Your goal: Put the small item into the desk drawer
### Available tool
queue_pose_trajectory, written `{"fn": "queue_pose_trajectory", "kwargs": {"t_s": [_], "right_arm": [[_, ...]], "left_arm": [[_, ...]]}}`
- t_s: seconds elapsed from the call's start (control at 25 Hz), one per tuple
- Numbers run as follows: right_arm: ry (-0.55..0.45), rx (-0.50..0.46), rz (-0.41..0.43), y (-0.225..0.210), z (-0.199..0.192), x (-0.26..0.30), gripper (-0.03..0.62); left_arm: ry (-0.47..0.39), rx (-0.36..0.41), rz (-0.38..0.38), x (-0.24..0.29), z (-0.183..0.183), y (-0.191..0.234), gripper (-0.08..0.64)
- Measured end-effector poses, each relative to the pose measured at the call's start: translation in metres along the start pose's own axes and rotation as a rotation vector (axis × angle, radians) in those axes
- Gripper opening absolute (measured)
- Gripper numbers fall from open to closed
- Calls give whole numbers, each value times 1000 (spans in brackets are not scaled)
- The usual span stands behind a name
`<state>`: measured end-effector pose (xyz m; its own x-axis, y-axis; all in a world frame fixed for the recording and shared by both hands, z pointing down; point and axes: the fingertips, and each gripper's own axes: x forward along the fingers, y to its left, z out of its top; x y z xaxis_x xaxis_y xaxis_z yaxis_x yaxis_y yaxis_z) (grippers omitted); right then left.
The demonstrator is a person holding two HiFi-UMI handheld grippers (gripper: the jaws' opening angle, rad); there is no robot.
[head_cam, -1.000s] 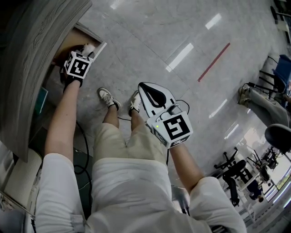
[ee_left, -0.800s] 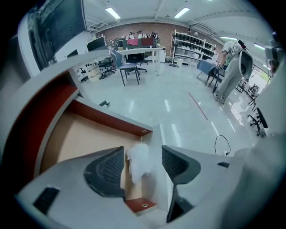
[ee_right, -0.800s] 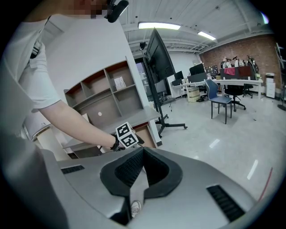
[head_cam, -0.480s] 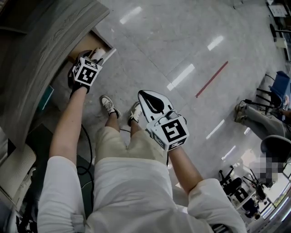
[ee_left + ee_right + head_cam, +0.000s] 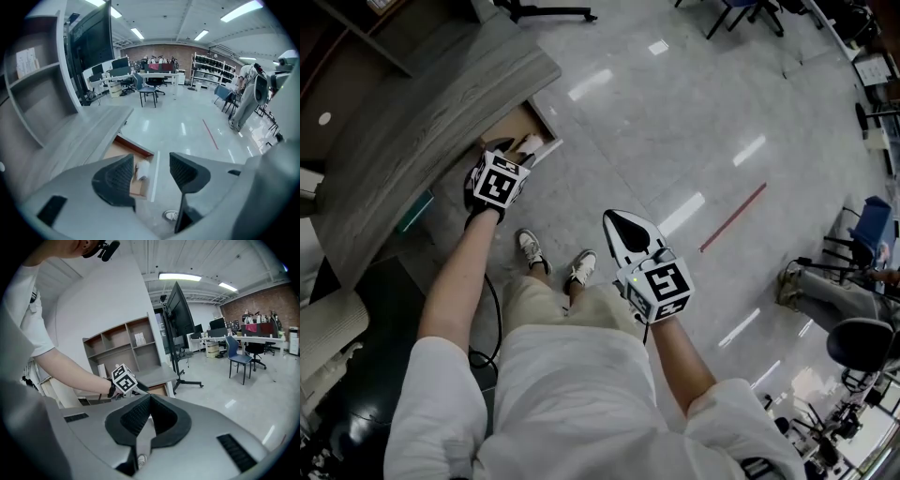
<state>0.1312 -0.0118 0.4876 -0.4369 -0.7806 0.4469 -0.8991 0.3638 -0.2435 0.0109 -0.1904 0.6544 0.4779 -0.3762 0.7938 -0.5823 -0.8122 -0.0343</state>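
The left gripper point(image 5: 152, 173) has its ribbed pads point(image 5: 115, 177) set wide apart, the jaws having just been opening, and nothing sits between them or touches them. Seen through the gap, well below the fingertips, the small item point(image 5: 143, 169), a pale white piece, lies on the tan floor of the desk drawer point(image 5: 121, 151). It rests close to the drawer's white front panel point(image 5: 155, 174), which stands pulled out from under the grey desk top point(image 5: 89, 136). So the item looks delivered and let go, and the step in hand reads as the release, with the gripper hanging clear above the drawer. The right gripper point(image 5: 149, 401) has its jaws pressed together with nothing caught in them, and it is held out over the shiny floor point(image 5: 187, 126), well apart from the desk, pointing toward the other hand. What seems left is shutting the drawer. That would call for bringing a gripper down to the outer face of the front panel and pushing it squarely toward the desk, keeping the fingers outside the drawer so the item is not disturbed or pinched
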Motion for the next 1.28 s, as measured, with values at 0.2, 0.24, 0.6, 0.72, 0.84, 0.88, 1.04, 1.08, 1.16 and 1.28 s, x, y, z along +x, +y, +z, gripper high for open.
{"fn": "queue_pose_trajectory", "kwargs": {"t_s": [0.2,0.24,0.6,0.72,0.84,0.88,1.04,1.08,1.16,1.28], "right_arm": [[-25,-39,36,10,25,-6,-3],[-29,-45,43,12,29,-7,-3],[-56,-66,96,29,50,-17,-3],[-65,-71,106,33,57,-18,-3],[-80,-82,109,37,68,-20,-2],[-88,-87,110,38,73,-20,-2],[-121,-110,112,45,96,-21,-3],[-129,-117,114,48,102,-20,-3],[-146,-131,122,53,116,-19,-3],[-167,-153,139,62,135,-15,-3]], "left_arm": [[-41,-94,57,-48,8,8,229],[-48,-109,68,-55,7,9,229],[-167,-197,153,-119,8,19,182],[-235,-210,176,-139,17,24,132],[-284,-214,173,-154,27,26,112],[-298,-216,166,-158,30,27,112],[-349,-232,155,-176,41,30,52],[-362,-235,155,-181,43,32,37],[-388,-238,158,-191,48,37,21],[-436,-250,167,-209,56,48,20]]}}
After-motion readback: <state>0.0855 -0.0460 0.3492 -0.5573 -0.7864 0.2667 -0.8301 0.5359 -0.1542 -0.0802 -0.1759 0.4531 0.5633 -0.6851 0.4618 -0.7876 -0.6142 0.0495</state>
